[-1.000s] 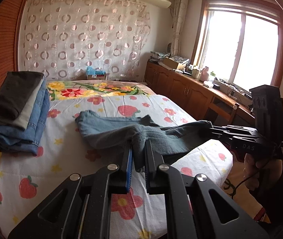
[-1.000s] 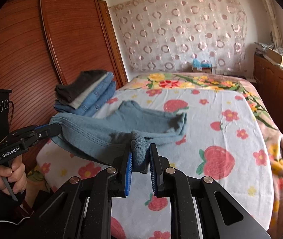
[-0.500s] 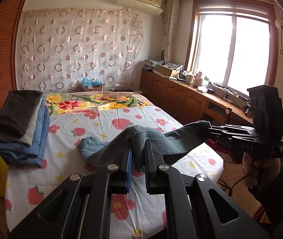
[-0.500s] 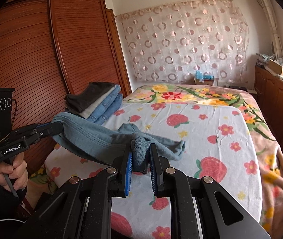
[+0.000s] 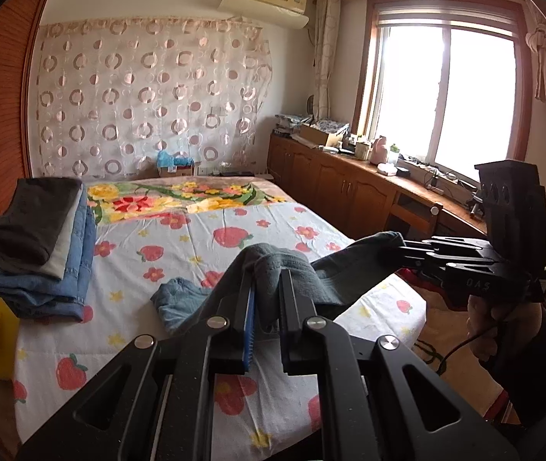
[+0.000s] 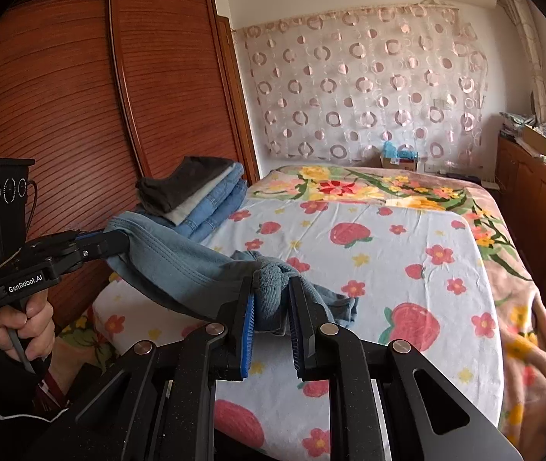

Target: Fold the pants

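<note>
Bed [image 6: 407, 253] with strawberry-print sheet; one folded stack [image 6: 203, 199] of clothes. Two units: left hand-held gripper [image 6: 119, 242], marked "GenRobot.AI", and right hand-held gripper [image 6: 271, 303] both clamp blue pants [image 6: 180, 269].

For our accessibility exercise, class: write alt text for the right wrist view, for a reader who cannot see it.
The right gripper is shut on a bunched end of blue-grey pants, while the left gripper, held in a hand, grips the other end, so the pants hang between them above a bed with a strawberry-print sheet. A stack of folded clothes sits beside a wooden wardrobe.
</note>
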The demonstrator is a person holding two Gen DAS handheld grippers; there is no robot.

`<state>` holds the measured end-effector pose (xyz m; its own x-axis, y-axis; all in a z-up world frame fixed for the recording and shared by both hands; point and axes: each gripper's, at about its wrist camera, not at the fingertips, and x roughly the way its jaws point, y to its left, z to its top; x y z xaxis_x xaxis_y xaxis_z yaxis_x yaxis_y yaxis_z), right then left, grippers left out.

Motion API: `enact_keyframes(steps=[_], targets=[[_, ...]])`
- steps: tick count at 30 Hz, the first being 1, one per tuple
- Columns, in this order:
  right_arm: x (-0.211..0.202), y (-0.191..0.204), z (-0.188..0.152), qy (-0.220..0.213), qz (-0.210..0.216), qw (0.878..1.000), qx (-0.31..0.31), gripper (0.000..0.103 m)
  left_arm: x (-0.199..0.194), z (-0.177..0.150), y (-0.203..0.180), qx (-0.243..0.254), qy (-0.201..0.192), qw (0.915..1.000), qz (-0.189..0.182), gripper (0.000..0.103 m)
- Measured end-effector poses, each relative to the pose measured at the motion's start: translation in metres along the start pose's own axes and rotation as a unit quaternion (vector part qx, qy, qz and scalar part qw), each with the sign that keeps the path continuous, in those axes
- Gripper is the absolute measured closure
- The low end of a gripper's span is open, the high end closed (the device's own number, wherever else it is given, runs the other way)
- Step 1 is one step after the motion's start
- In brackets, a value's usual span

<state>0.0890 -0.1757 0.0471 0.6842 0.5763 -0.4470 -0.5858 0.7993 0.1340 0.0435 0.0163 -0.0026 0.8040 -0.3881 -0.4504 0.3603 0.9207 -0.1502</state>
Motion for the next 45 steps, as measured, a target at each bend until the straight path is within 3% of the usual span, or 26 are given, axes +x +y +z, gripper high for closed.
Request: enact_keyframes(steps=[9,15,25,41,45], targets=[[0.053,-0.011,-0.011,0.053,0.000,0.999,0.013,0.087,0.034,-0.032,0.021,-0.038,0.050,0.9980,0.009,0.092],[0.078,-0.013,0.002,0.057,-0.009,0.998,0.005,0.087,0.048,-0.025,0.027,-0.038,0.051,0.9978,0.019,0.092],[0.106,-0.019,0.008,0.058,-0.025,0.998,0.009,0.087,0.069,-0.010,0.035,-0.035,0.051,0.9976,0.033,0.092],[0.126,-0.031,0.002,0.088,-0.028,0.995,0.025,0.087,0.090,-0.027,0.044,-0.041,0.087,0.9940,0.051,0.090],[0.132,-0.034,0.003,0.095,-0.034,0.995,0.023,0.087,0.095,-0.028,0.047,-0.038,0.095,0.9929,0.061,0.085]])
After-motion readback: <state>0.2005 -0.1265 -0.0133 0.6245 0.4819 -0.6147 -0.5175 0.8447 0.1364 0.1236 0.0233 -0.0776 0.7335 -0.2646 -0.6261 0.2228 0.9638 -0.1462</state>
